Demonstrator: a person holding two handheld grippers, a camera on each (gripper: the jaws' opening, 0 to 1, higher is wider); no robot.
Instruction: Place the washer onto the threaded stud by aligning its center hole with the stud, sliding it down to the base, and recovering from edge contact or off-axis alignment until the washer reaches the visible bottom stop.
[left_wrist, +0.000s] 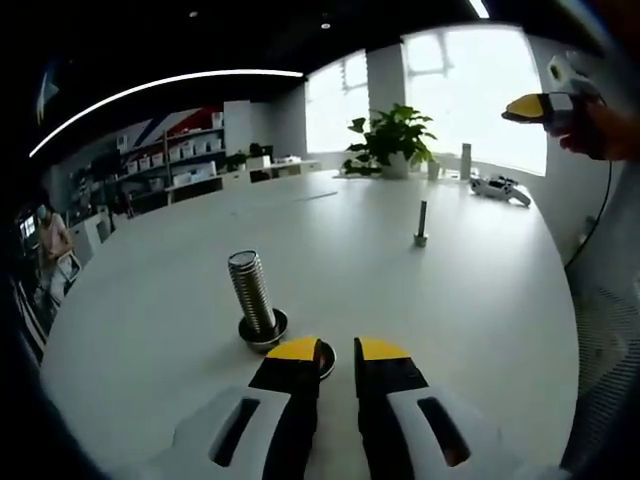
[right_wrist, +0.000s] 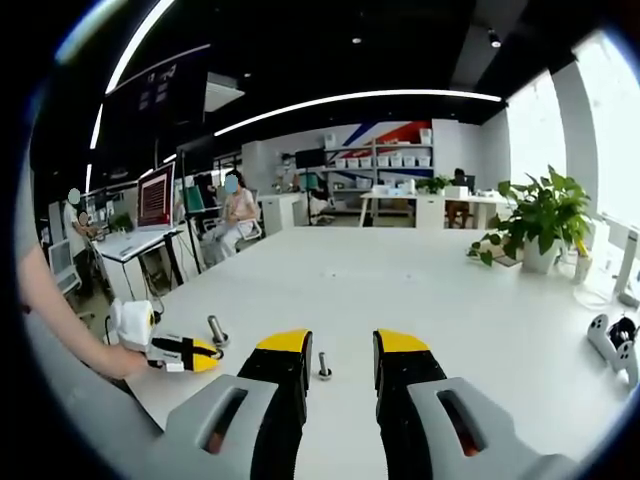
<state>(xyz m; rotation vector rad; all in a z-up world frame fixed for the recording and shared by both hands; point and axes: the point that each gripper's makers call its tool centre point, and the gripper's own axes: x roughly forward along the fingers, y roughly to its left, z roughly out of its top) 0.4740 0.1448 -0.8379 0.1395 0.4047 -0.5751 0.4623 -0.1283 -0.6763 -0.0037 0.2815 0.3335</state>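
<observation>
My left gripper (left_wrist: 339, 350), yellow-tipped black jaws on grey plastic bodies, sits low over the white matte tabletop (left_wrist: 480, 300) w/ jaws spread a little, nothing between them. Just past the left tip, at approx 11 o'clock, stands the big silver threaded stud (left_wrist: 252, 292): shiny metal, fine ridged thread, upright w/ a slight lean, on a dark round base flange. A dark flat ring-shaped washer (left_wrist: 325, 357) lies on the table touching the inner edge of my left jaw tip, partly hidden by it, near the stud base, not on the stud. At 1 o'clock, well apart, a smaller slim grey bolt (left_wrist: 421, 225) stands upright. Potted green leafy plant (left_wrist: 392, 140) at 12 o'clock by the window.

My right gripper (right_wrist: 341, 347) hangs above the table, jaws apart, holding nothing; small bolt shows between the tips further off.
</observation>
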